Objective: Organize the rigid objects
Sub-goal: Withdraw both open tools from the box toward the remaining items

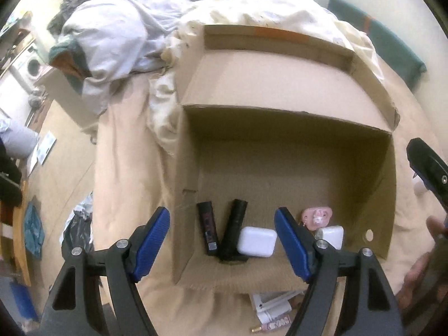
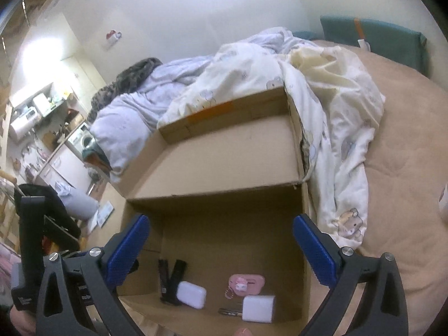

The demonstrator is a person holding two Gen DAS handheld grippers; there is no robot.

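Observation:
An open cardboard box [image 1: 280, 145] [image 2: 212, 218] lies on the bed. At its near end lie a flat black tube [image 1: 207, 228] [image 2: 163, 277], a black cylinder [image 1: 234, 228] [image 2: 175, 280], a white earbud case [image 1: 257, 241] [image 2: 192, 294], a pink charm case [image 1: 317, 217] [image 2: 246, 281] and a white charger block [image 1: 331, 235] [image 2: 258, 308]. My left gripper [image 1: 222, 243] is open and empty just above the near edge of the box. My right gripper [image 2: 221, 254] is open and empty above the same end. The right gripper also shows in the left wrist view [image 1: 428, 168].
A crumpled white and pale-blue duvet [image 2: 308, 89] is piled behind and to the right of the box. The bed has a beige sheet [image 2: 406, 154]. White packets [image 1: 274, 308] lie in front of the box. The floor and kitchen clutter [image 2: 42, 128] are to the left.

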